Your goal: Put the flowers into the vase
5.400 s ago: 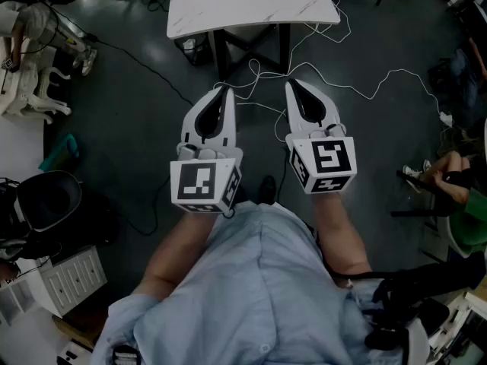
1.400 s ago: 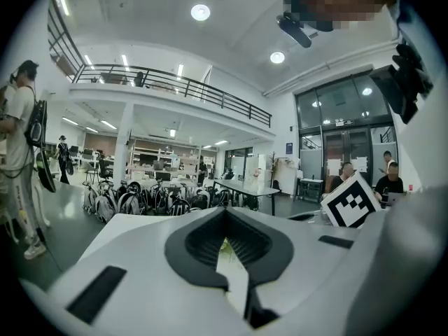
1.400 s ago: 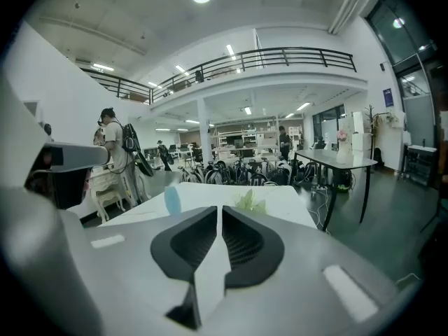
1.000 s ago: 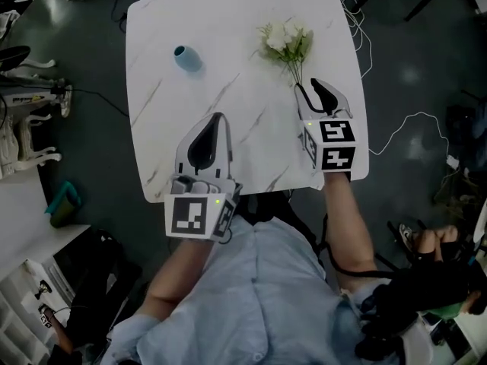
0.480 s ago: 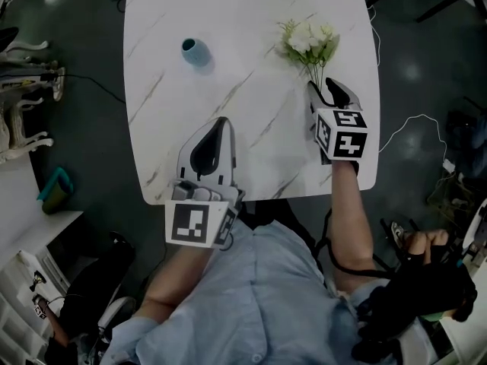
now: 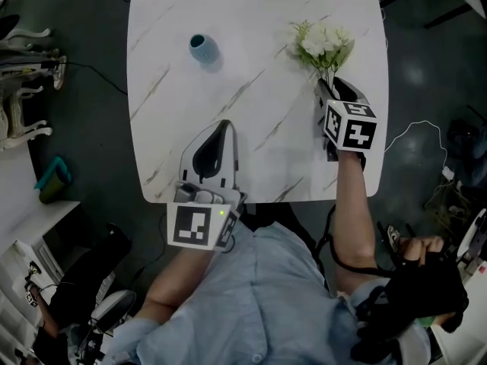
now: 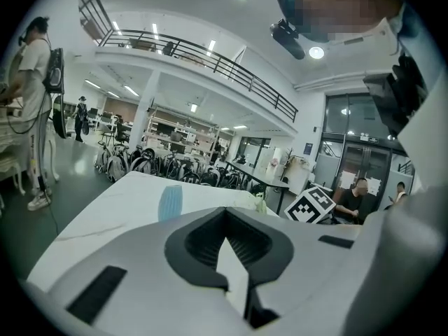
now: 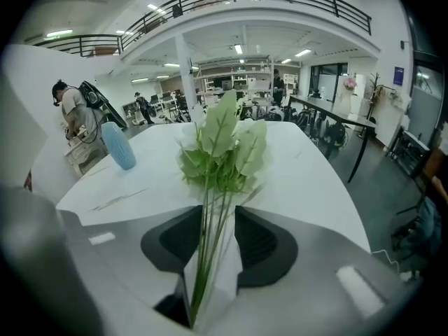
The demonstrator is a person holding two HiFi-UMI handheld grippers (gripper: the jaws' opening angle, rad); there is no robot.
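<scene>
Task at an early stage: nothing is in the vase (image 6: pixel 203 49) yet, which stands upright on the far left part of the table (image 6: pixel 251 150). The flowers (image 6: pixel 323 42) lie on the table's right side, well apart from it. The right gripper (image 6: pixel 329 86) is at the stems, its jaws closing with the stems between them, no firm pinch evident. The left gripper (image 6: pixel 223 124) is clenched on nothing. Outstanding, in my judgement: grasp, lift, carry, insert

White flowers (image 6: pixel 325 42) (leafy) lying; blue vase (image 6: pixel 204 49) upright
</scene>
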